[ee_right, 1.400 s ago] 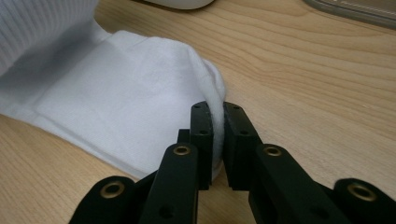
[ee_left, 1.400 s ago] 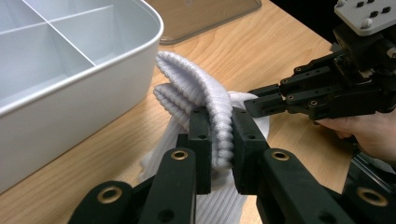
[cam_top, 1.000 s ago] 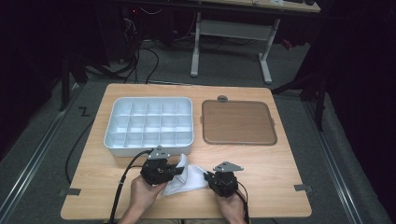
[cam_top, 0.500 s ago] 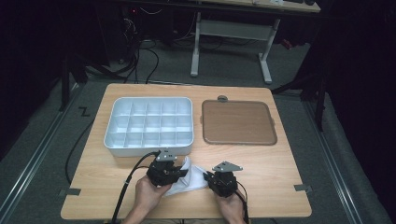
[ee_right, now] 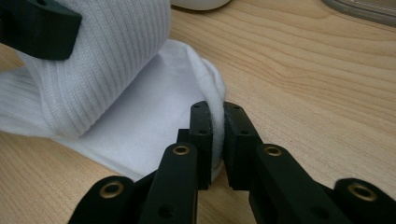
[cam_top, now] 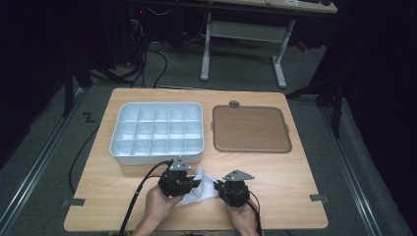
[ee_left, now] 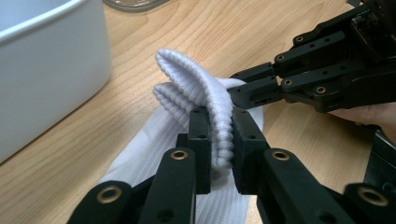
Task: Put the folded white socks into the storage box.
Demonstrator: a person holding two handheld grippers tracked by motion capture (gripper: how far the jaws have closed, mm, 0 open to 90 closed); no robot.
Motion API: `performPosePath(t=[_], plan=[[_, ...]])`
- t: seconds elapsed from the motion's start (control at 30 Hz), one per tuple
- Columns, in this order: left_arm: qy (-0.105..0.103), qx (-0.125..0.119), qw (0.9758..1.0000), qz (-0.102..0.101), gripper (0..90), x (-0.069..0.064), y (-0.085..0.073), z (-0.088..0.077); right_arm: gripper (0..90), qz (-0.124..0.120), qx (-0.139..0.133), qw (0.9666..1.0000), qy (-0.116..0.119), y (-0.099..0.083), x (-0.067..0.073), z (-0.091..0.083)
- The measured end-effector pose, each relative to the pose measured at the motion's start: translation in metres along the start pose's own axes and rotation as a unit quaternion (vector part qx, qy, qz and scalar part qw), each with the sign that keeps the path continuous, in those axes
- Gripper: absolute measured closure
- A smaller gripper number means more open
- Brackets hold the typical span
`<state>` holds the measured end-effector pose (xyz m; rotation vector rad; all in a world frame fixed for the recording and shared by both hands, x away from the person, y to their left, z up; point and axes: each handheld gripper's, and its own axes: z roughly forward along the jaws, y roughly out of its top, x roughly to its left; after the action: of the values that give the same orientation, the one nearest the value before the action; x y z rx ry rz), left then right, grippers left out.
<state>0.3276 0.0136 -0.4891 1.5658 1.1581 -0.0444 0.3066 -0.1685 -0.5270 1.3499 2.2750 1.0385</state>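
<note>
1. The left gripper (ee_left: 219, 140) pinches the ribbed cuff of a white sock (ee_left: 205, 100); the right gripper (ee_right: 217, 135) is clamped on its other edge.
2. The sock lies at the table's (cam_top: 290, 182) near edge, just in front of the divided tray (cam_top: 157, 132).
3. It looks light, soft and floppy, so folded edges are the best places to hold it.

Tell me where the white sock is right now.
In the high view the white sock lies at the table's near edge, just in front of the compartment tray, pinched between the left claw and the right claw.
</note>
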Motion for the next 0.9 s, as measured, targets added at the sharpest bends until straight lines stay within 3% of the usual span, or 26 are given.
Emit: performPosePath(t=[0.43, 0.9], plan=[[0.002, 0.015, 0.9999, -0.001, 79.8, -0.002, -0.010, 0.011, 83.4, -0.001, 0.001, 1.0000, 0.002, 0.000, 0.000, 0.001], [0.017, 0.028, 0.9993, 0.017, 78.9, -0.001, -0.021, 0.025, 83.2, -0.005, 0.003, 1.0000, 0.005, 0.001, 0.003, 0.002]])
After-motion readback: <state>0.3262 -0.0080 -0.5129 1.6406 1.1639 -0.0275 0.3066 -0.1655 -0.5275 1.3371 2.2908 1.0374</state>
